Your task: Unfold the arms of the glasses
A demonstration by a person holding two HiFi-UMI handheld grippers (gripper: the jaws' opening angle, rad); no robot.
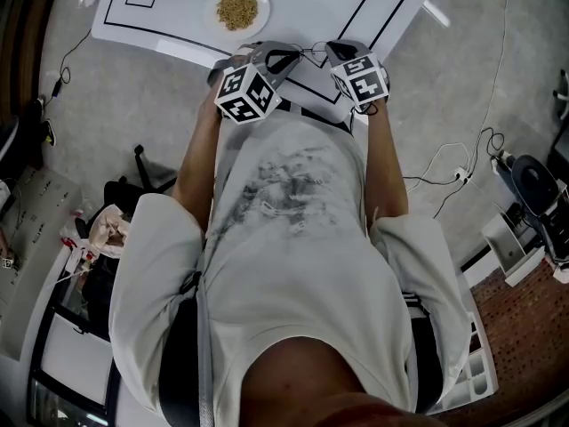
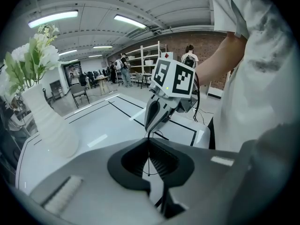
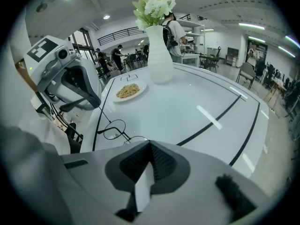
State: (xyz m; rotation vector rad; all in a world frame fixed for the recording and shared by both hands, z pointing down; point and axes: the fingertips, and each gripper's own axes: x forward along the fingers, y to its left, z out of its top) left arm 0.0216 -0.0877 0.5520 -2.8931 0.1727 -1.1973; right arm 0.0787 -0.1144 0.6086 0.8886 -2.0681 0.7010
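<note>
The head camera looks steeply down over the person's torso onto the near edge of the white counter (image 1: 178,29). A camera rides close behind each tool's jaws. The left tool (image 2: 149,142) view faces right and the right tool (image 3: 150,145) view faces far-left; both share the counter, the vase (image 2: 49,125) and the glasses (image 3: 112,128).

Bright, even light from ceiling tubes (image 2: 52,17) — soft glare on the white counter (image 3: 197,102); both gripper views bend and darken at the edges.
</note>
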